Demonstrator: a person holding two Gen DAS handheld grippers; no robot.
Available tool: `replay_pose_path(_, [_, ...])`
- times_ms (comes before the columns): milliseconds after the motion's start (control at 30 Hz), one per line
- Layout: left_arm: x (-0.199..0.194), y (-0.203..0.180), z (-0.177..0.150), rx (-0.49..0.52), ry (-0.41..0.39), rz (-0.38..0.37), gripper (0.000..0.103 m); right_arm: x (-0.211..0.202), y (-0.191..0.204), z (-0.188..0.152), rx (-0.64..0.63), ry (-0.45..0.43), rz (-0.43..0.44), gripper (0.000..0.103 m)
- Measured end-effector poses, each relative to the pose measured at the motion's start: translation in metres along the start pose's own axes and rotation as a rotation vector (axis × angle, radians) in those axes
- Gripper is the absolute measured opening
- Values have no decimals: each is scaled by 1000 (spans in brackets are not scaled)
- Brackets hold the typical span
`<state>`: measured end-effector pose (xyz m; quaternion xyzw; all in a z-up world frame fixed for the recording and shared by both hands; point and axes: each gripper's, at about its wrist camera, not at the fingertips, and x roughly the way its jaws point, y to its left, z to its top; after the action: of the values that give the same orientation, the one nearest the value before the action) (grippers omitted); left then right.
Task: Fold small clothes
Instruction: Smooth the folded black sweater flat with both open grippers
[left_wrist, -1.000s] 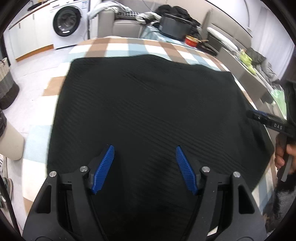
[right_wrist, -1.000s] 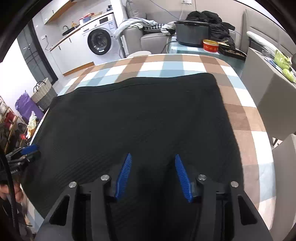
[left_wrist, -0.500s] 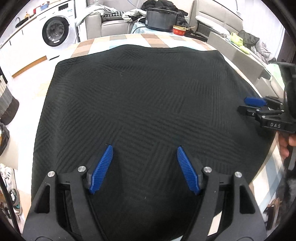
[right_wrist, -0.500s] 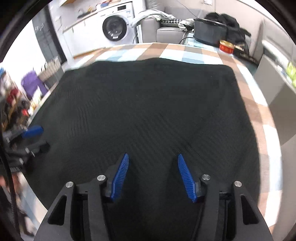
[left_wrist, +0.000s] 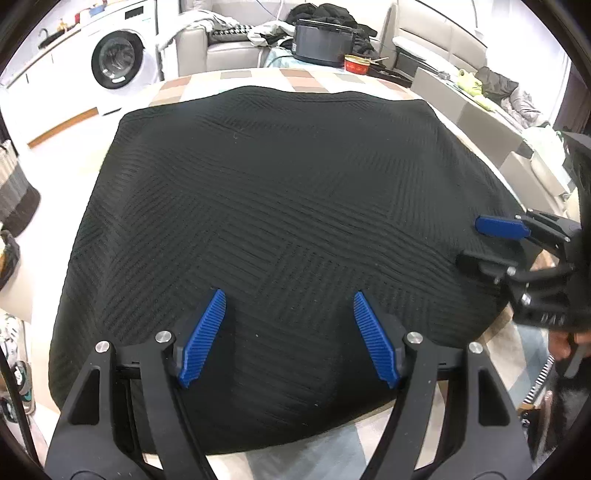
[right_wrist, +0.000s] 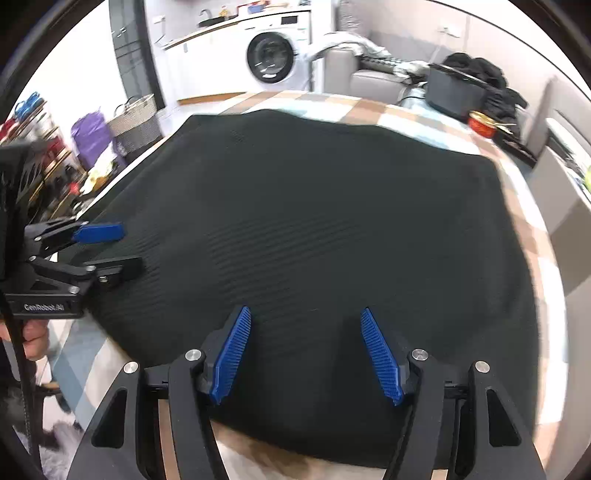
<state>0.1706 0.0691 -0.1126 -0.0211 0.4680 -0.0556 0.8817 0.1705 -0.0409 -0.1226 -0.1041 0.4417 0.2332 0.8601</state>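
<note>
A large black ribbed knit cloth (left_wrist: 280, 206) lies spread flat over the checked tabletop; it also fills the right wrist view (right_wrist: 325, 221). My left gripper (left_wrist: 288, 299) is open and empty, hovering over the cloth's near edge on the left side. My right gripper (right_wrist: 304, 314) is open and empty over the near edge on the right side. The right gripper shows at the right edge of the left wrist view (left_wrist: 476, 243), and the left gripper at the left edge of the right wrist view (right_wrist: 122, 247), each open above the cloth.
The checked tablecloth (left_wrist: 255, 79) shows beyond the cloth and at the near edge (right_wrist: 532, 229). A dark pot (left_wrist: 321, 38) and a red tin (left_wrist: 356, 64) stand at the back. A washing machine (left_wrist: 118, 59), a sofa and a laundry basket (right_wrist: 135, 122) surround the table.
Both grippers have drawn back and swung inward toward each other over the cloth's near edge. Each now shows larger in the other's view. Both stay open; the cloth has not moved.
</note>
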Motion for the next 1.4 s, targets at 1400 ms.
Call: replay_pose_path(1400, [2, -13, -23, 30, -80, 28, 85, -14, -45, -34, 28, -5, -236, 88])
